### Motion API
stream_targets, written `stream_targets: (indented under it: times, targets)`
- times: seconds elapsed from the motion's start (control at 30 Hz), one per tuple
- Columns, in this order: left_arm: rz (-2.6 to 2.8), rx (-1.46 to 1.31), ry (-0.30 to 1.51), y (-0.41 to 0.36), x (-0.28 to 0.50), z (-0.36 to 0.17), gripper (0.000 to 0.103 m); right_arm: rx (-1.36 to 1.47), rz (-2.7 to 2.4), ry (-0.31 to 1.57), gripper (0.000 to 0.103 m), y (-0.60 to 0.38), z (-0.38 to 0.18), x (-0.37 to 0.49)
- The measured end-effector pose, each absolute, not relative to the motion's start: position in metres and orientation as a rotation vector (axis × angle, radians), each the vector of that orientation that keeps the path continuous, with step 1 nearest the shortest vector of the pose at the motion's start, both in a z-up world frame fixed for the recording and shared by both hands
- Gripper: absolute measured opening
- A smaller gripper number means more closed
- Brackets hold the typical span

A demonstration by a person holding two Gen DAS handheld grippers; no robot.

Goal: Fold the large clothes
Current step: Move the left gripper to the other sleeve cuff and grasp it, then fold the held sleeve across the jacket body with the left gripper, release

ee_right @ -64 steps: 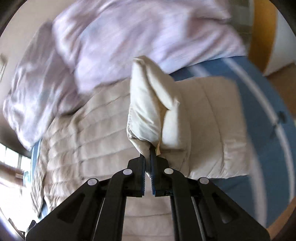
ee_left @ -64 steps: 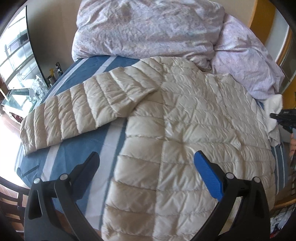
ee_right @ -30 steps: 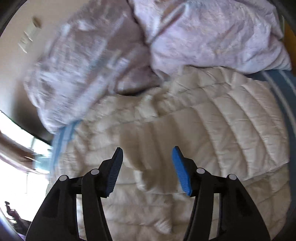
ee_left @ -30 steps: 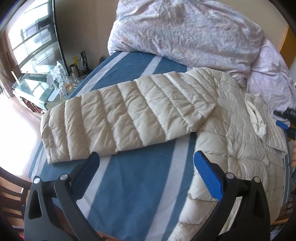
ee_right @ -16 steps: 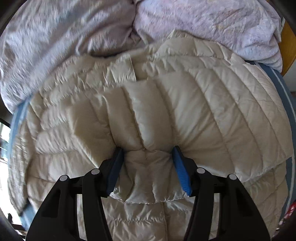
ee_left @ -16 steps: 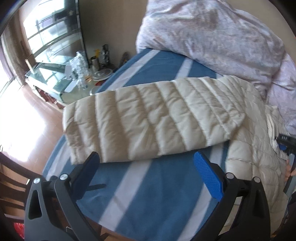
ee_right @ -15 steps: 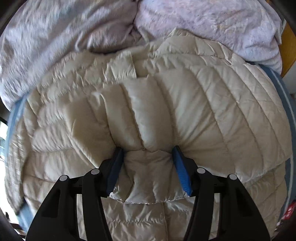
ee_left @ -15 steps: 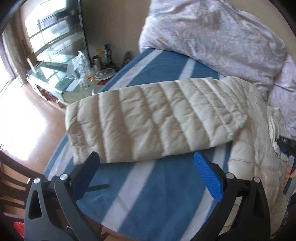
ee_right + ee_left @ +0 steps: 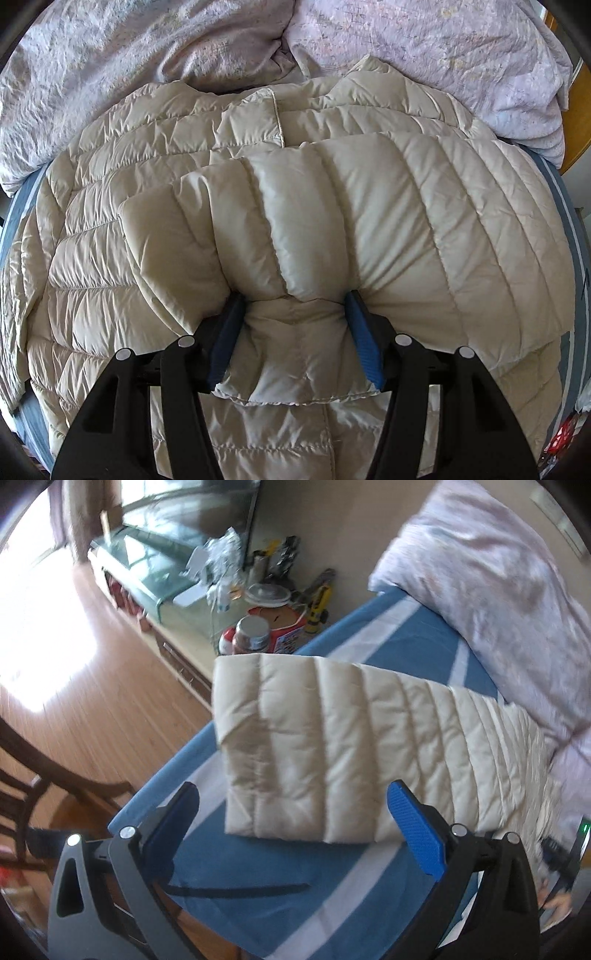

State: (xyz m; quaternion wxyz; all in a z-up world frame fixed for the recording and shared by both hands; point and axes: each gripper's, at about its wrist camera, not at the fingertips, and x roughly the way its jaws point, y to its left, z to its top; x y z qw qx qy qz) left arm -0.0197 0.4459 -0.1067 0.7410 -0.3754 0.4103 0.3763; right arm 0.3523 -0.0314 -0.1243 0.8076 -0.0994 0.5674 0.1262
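- Two tongs are mine here: my left gripper (image 9: 291,819) has its jaws spread wide with nothing between them, hovering over the blue striped bedsheet (image 9: 369,882) just short of the sleeve's end.
- My right gripper (image 9: 295,332) is also spread, its blue pads (image 9: 360,343) pressed down into the puffy fabric on either side of a bulge; it straddles the fabric rather than pinching it.
- The cream quilted down jacket (image 9: 406,229) fills the right wrist view, spread flat on the bed, its stitched channels running in parallel ribs and its surface softly wrinkled and shiny.
- One sleeve is laid across the jacket body, from about 3 o'clock to 9 o'clock of my right tongs.
- In the left wrist view the other sleeve (image 9: 332,746) stretches out from 3 o'clock towards 11 o'clock, its cuff reaching the bed's edge.
- A crumpled lilac duvet (image 9: 424,44) is heaped at 12 o'clock, touching the jacket's collar.
- Beyond the bed at 11 o'clock of my left tongs stands a low cabinet (image 9: 177,653) with cluttered jars and bottles (image 9: 255,635), on a wooden floor (image 9: 92,701).
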Motion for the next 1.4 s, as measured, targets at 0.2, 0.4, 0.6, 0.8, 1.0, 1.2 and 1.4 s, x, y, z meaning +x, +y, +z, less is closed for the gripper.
stream_targets:
  times: [0.2,0.4,0.6,0.8,1.0,1.2,1.4]
  targets:
    - [0.822,-0.851,0.927,0.456,-0.016,-0.119,0.085,-0.210,0.269,1.214,0.060,-0.031,-0.125,0.351]
    - [0.826,-0.841,0.956,0.458,-0.008,-0.127,0.077,-0.212,0.276,1.213,0.061,-0.030,-0.126,0.350]
    - [0.854,-0.823,0.960,0.457,-0.003,-0.127,0.041,-0.205,0.285,1.208,0.061,-0.032,-0.126,0.350]
    - [0.846,-0.795,0.960,0.448,0.008,-0.123,0.008,-0.205,0.307,1.205,0.063,-0.032,-0.127,0.349]
    - [0.830,-0.709,0.903,0.425,0.033,-0.086,0.004,-0.223,0.342,1.215,0.066,-0.033,-0.127,0.352]
    - [0.741,-0.612,0.796,0.386,0.083,-0.022,0.004,-0.218,0.402,1.240,0.066,-0.036,-0.122,0.355]
    - [0.578,-0.505,0.736,0.315,0.153,0.025,0.004,-0.174,0.461,1.232,0.069,-0.061,-0.102,0.353]
